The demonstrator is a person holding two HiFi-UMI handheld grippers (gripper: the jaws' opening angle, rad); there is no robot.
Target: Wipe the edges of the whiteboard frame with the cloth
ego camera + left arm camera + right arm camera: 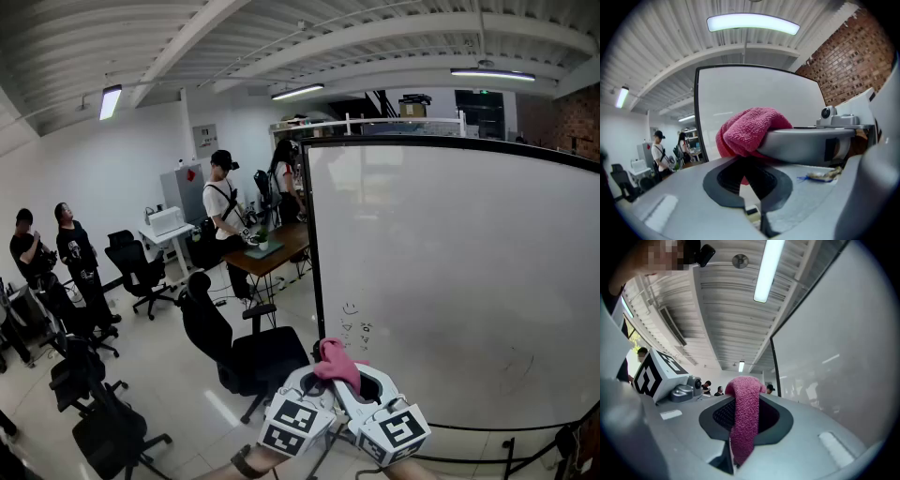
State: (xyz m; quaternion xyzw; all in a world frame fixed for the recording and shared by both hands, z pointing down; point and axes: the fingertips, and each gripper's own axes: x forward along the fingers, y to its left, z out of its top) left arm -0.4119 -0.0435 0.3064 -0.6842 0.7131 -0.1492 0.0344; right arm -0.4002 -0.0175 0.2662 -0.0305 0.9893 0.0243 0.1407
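A pink cloth (336, 361) bunches between my two grippers, low in the head view. My left gripper (314, 382) and right gripper (361, 382) meet nose to nose just in front of the whiteboard (450, 281), near the lower part of its black frame's left edge (313, 253). In the right gripper view a strip of the cloth (743, 418) runs down through the shut jaws. In the left gripper view the cloth (750, 129) heaps over the jaws, a tail hangs into their narrow gap, and the right gripper's body (811, 140) lies over it.
Black office chairs (244, 352) stand on the pale floor left of the board. A wooden desk (272, 248) and several people are farther back on the left. A black rail (487, 429) runs below the board. A brick wall (853, 61) rises at the right.
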